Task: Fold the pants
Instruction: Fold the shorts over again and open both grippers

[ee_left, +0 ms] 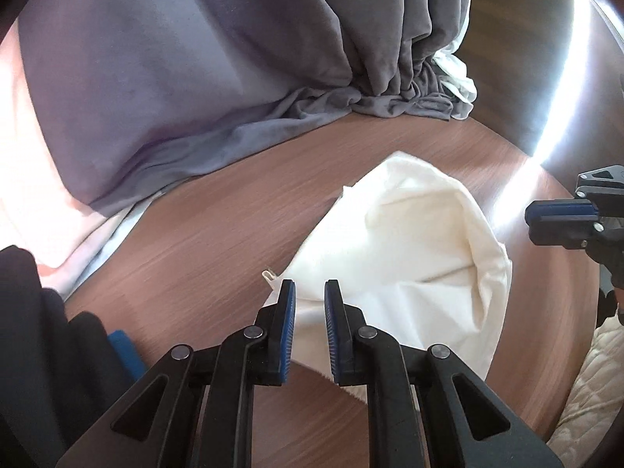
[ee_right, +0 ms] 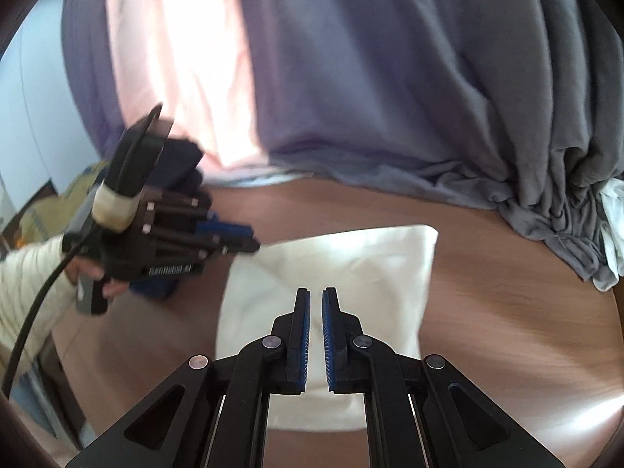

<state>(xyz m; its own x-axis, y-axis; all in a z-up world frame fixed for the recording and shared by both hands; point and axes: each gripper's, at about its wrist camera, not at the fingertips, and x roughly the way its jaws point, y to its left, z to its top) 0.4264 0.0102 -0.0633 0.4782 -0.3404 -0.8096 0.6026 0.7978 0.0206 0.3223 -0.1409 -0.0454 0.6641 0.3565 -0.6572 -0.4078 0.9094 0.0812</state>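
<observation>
White folded cloth pants (ee_right: 331,273) lie on brown wood surface (ee_right: 507,312), straight ahead of and below both tools. Long side runs toward grey curtain (ee_right: 390,97). Right tool (ee_right: 316,292) above near edge, clenched, empty. Left tool (ee_left: 310,284) at pants' left edge, nearly closed, small gap, grasping nothing. Both about equally near.

White folded pants (ee_right: 331,269), plain, on a brown wood-grain table (ee_left: 218,210). Grey curtain (ee_left: 241,58) along the table's far edge, with white sheer fabric (ee_left: 460,74) beside it. Both grippers black with blue pads (ee_left: 288,327). Cream quilted sleeve (ee_right: 27,273) at the table's left edge.
</observation>
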